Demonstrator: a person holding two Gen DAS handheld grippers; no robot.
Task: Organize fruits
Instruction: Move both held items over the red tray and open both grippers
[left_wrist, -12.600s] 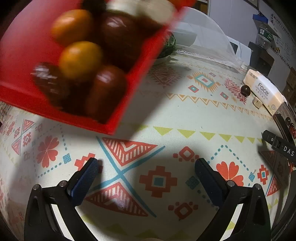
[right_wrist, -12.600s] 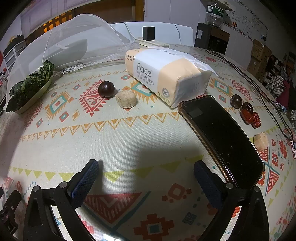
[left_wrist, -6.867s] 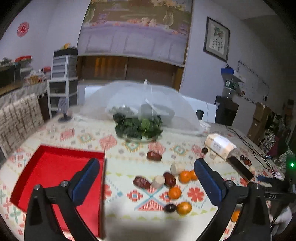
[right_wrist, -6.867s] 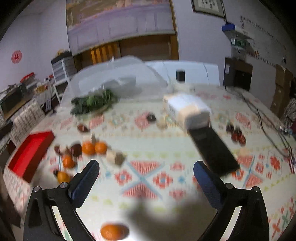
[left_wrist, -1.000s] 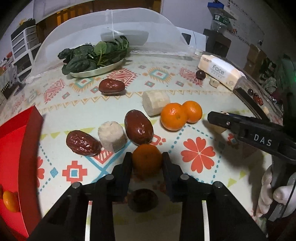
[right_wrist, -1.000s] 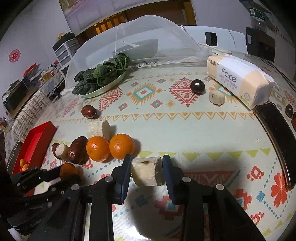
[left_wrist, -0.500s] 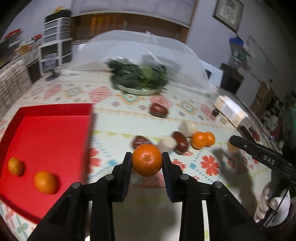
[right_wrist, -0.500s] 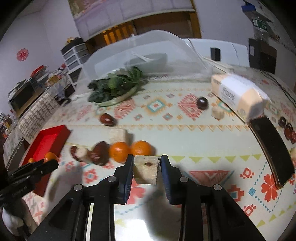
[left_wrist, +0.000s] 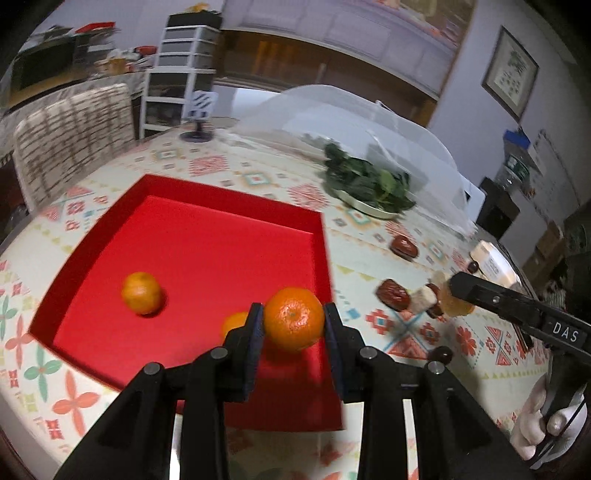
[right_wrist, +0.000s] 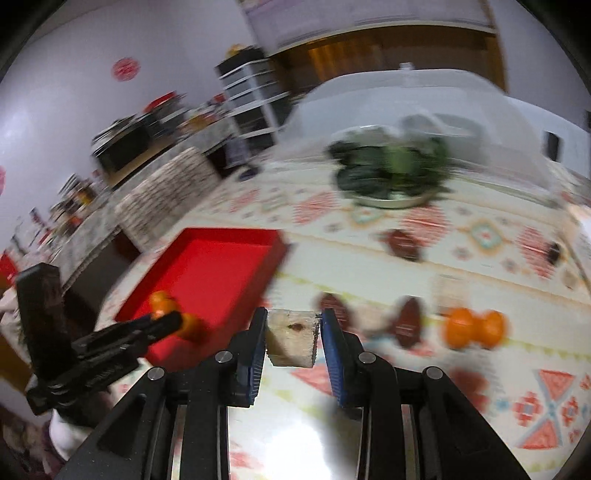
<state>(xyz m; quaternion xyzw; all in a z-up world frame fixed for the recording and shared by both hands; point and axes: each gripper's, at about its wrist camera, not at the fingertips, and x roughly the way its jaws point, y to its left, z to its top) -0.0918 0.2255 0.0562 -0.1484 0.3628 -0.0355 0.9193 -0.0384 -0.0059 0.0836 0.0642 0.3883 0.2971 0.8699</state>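
My left gripper (left_wrist: 293, 325) clenched a tangerine (left_wrist: 293, 324) over the red tray's (left_wrist: 207, 236) near-right corner; my right gripper (right_wrist: 291, 338) gripped a pale chunk (right_wrist: 291, 341) above the patterned tablecloth (right_wrist: 480, 387).

2 mandarins (left_wrist: 141, 298) in tray (left_wrist: 229, 206); dates (left_wrist: 393, 294) on table right of tray; greens plate (left_wrist: 373, 184) behind.
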